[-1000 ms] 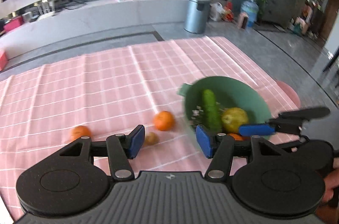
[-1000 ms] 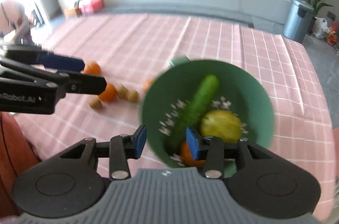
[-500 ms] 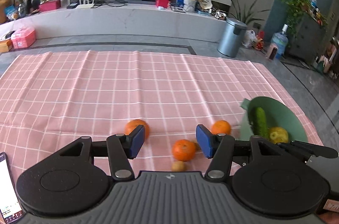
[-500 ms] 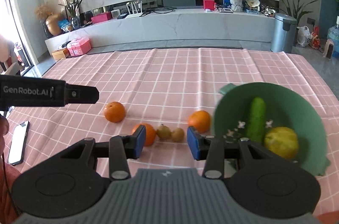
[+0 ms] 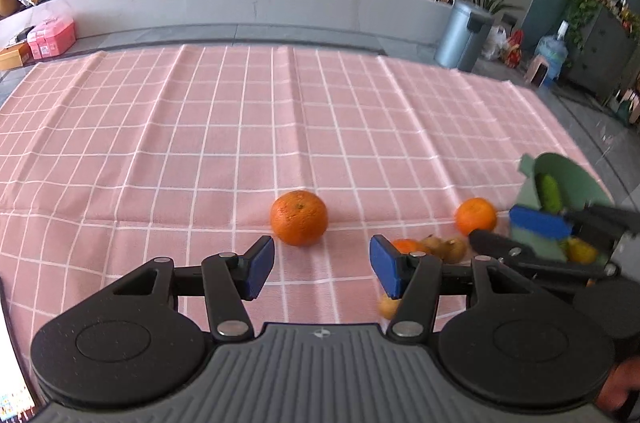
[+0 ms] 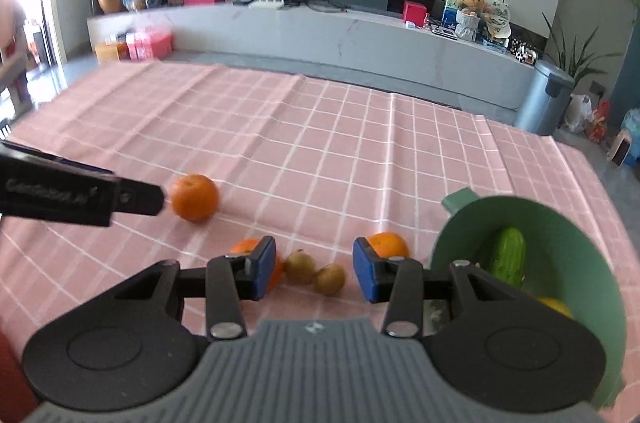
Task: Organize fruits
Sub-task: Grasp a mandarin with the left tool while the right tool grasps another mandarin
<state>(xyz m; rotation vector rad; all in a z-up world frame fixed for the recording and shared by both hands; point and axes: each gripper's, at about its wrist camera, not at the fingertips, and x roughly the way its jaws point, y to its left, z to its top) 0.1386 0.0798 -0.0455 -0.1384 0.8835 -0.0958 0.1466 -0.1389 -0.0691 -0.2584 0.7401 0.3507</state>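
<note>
**Desk:** Swinging away from the green bowl (image 6: 532,223) since a second ago, both cameras now look onto the loose fruit. Where does it lie?

**Photographer:** One orange (image 5: 299,217) sits alone on the pink checked cloth (image 5: 200,143), just ahead of the left gripper (image 5: 322,265). Two more oranges and a few small brown fruits (image 6: 314,272) cluster near the bowl, which already holds a cucumber (image 6: 506,255) and a yellow fruit.

**Desk:** And the tongs?

**Photographer:** Both spread and empty; the right gripper (image 6: 314,273) is narrower, with the brown fruits showing through its gap.

**Desk:** Which step?

**Photographer:** By my reading, reaching for the next pick. The left must drop until its pads flank the lone orange, then close, then carry it to the bowl
</note>
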